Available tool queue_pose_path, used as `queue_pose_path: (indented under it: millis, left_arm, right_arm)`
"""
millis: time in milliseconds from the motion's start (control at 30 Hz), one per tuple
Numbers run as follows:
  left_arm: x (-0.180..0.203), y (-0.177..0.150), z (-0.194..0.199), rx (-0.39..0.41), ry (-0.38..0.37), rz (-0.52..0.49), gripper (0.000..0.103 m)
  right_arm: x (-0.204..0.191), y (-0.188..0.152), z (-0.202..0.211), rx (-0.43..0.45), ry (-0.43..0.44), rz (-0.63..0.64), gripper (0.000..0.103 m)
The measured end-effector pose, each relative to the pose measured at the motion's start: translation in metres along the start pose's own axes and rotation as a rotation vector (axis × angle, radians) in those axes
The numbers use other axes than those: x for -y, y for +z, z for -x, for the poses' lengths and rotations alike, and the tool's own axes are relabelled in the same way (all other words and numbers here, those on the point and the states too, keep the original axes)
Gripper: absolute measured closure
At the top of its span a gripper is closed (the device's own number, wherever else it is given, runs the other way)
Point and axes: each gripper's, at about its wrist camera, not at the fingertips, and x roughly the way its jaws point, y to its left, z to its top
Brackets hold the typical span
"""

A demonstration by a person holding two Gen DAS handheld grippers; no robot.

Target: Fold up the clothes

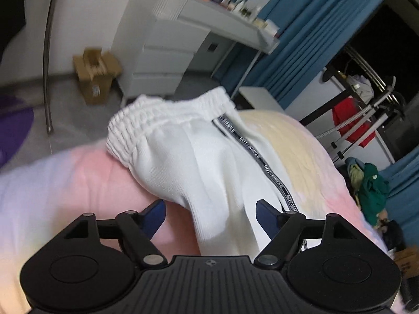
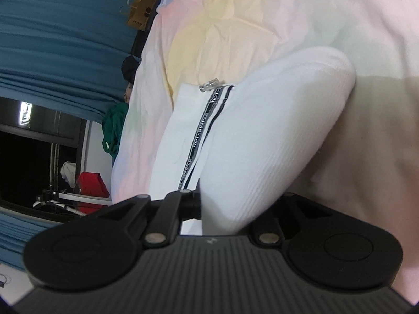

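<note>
Garment: white ribbed-knit trousers with a black-and-white lettered side stripe [image 1: 209,157], stretched along the pastel tie-dye bedsheet [image 1: 65,178]; gathered elastic waistband [image 1: 167,115] bunched and lifted toward the bed's far edge, floor beyond.
Other end: in the right wrist view, same trousers [image 2: 262,130] draped toward the camera, a small clear plastic tag [image 2: 210,85] sitting at the top of the stripe.
Left gripper [image 1: 210,214]: blue-padded fingers [image 1: 157,213] spread wide, straddling the white fabric, closed on nothing.
Right gripper [image 2: 225,209]: fingertips hidden under the cloth; fabric rose from between the linkages, so judged clamped on the trousers, though pad contact was unseen.
Stage: cloth bunched and off the sheet at both ends; fitted either a fold under way or a garment being laid out.
Doing it well: kept stripe straight as an alignment guide; pulled gently taut between both ends; pinched all layers near an edge; smoothed waistband before lowering.
Risk: soft knit likely to sag and slip from a shallow pinch.
</note>
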Motion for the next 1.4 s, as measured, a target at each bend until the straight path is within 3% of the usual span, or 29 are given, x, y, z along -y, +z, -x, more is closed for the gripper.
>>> queue_pose_path:
  millis: [133,200,400,633,767,900,1100,1267,1400]
  left_arm:
    - [0.028,-0.007,0.035,0.208,0.128,-0.153,0.017]
    - [0.030,-0.009,0.043,0.240,0.088,-0.172,0.016]
    - [0.054,-0.025,0.040,0.197,-0.035,-0.269,0.015]
    - [0.095,-0.068,0.026,0.164,-0.118,-0.498,0.014]
    - [0.109,-0.094,0.018,0.127,-0.155,-0.588,0.012]
    - [0.119,-0.117,0.002,0.087,-0.144,-0.669,0.012]
    - [0.119,-0.128,-0.029,-0.057,-0.153,-0.662,0.012]
    - [0.120,-0.139,-0.049,-0.092,-0.100,-0.737,0.010]
    - [0.124,-0.147,-0.060,-0.111,-0.060,-0.808,0.008]
  right_arm:
    - [0.002,0.000,0.005,0.005,0.028,-0.040,0.085]
    - [-0.004,-0.002,0.005,0.012,0.029,-0.027,0.085]
    - [-0.014,-0.004,0.001,0.024,0.042,-0.034,0.084]
    - [-0.011,-0.004,-0.006,0.007,0.014,-0.031,0.075]
    - [-0.015,-0.010,-0.011,-0.029,-0.035,0.069,0.065]
    - [-0.010,-0.010,-0.006,-0.009,-0.012,0.033,0.065]
    - [-0.009,-0.008,-0.004,0.018,-0.012,0.033,0.066]
    - [-0.017,-0.008,-0.001,0.055,-0.030,0.083,0.080]
    - [-0.027,-0.012,0.005,0.096,-0.040,0.139,0.084]
